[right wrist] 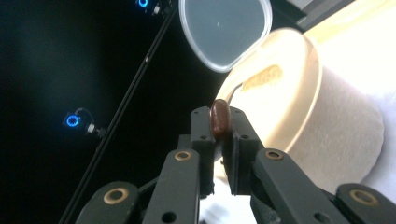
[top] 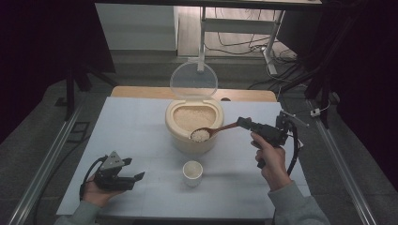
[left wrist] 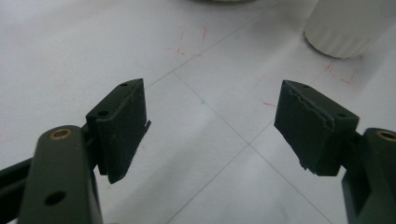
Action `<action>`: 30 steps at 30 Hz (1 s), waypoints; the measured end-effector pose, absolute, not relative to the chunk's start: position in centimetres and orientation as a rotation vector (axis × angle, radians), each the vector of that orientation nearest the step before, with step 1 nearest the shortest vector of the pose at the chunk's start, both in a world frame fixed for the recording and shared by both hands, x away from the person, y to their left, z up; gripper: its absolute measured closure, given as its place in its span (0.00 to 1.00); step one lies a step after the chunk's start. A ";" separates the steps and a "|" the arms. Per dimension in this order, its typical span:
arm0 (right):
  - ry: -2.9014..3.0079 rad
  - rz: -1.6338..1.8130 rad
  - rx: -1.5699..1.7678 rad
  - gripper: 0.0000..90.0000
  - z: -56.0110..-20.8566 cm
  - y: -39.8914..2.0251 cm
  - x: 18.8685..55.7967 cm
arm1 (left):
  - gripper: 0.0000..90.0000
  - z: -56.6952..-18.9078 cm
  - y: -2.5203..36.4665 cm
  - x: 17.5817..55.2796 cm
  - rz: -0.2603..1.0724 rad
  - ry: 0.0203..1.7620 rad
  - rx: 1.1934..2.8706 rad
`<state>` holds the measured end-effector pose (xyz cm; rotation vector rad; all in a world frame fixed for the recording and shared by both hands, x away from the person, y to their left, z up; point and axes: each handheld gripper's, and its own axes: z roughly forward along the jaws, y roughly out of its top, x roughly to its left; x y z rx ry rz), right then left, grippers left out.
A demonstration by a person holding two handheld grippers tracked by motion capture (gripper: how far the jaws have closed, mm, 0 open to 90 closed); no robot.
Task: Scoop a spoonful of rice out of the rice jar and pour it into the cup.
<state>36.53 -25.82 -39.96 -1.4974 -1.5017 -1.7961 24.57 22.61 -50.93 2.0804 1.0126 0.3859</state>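
Observation:
A cream rice container (top: pixel 180 131) stands mid-table with its clear lid (top: pixel 193 79) flipped up behind it; rice fills it. My right gripper (top: pixel 244 123) is shut on the handle end of a brown wooden spoon (top: pixel 220 128), whose bowl holds a heap of rice (top: pixel 200 135) over the container's front rim. In the right gripper view the spoon's handle end (right wrist: pixel 219 119) sits pinched between the jaws, with the container (right wrist: pixel 299 126) and lid (right wrist: pixel 224 28) beyond. A small white cup (top: pixel 192 171) stands in front of the container. My left gripper (top: pixel 139 178) rests open near the table's front left; its jaws (left wrist: pixel 210 126) hold nothing.
The white table (top: pixel 131 136) has faint grid lines and red marks. The white cup's base (left wrist: pixel 345 28) shows at the top right of the left gripper view. Metal rails run along both sides of the table; cables and a stand lie on the floor behind.

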 end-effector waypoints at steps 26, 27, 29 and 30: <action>-1.661 -1.586 -1.508 0.92 -43.3 -25.3 35.0 | 0.27 -51.3 22.3 24.6 0.361 1.013 2.100; -1.674 -1.578 -1.512 0.92 -43.4 -25.1 35.0 | 0.27 -51.3 22.3 24.6 0.361 1.013 2.100; -1.699 -1.567 -1.512 0.92 -43.6 -24.7 35.2 | 0.27 -51.3 22.3 24.6 0.361 1.012 2.101; -1.706 -1.565 -1.515 0.92 -43.7 -24.5 35.2 | 0.27 -51.3 22.3 24.6 0.360 1.012 2.102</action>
